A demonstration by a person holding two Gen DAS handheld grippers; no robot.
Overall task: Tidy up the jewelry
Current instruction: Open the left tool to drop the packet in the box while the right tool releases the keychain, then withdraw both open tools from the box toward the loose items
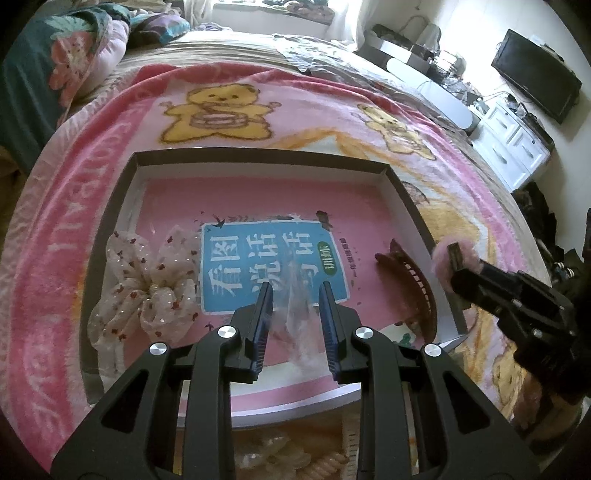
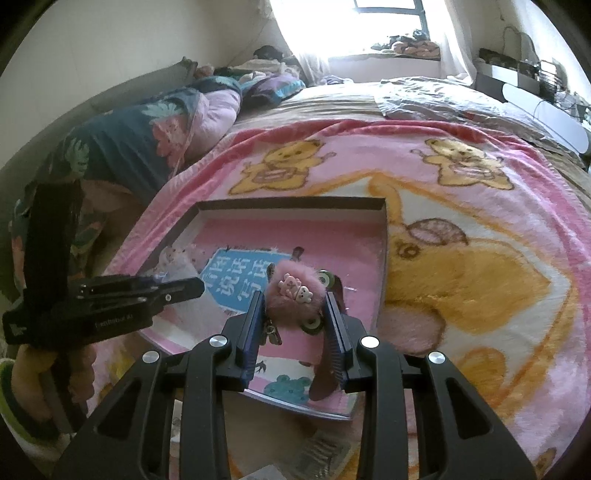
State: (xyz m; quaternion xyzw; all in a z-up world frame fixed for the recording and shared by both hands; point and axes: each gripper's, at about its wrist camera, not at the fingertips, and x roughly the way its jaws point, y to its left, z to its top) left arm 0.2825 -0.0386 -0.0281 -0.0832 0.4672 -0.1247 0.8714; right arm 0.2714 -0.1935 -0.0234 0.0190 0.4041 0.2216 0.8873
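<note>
My right gripper (image 2: 292, 306) squeezes one fluffy pink hair clip (image 2: 293, 295). My left gripper (image 1: 295, 291) pinches one clear plastic bag (image 1: 300, 317). One spotted white scrunchie (image 1: 144, 291) and one brown claw clip (image 1: 410, 280) lie in the shallow box (image 1: 258, 157).

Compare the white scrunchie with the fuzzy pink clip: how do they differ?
The white scrunchie is sheer, dotted fabric; the fuzzy pink clip is furry with small charms. The scrunchie lies in the tray at its left side; the clip is held above it in the right gripper. Both are hair accessories.

Bear blanket (image 1: 229, 110) spread over the bed (image 2: 332, 99). Floral quilt (image 2: 122, 147) bunched at left by the wall. Black TV (image 1: 535, 75) above white drawers (image 1: 511, 142); bright window (image 2: 369, 26) beyond.
</note>
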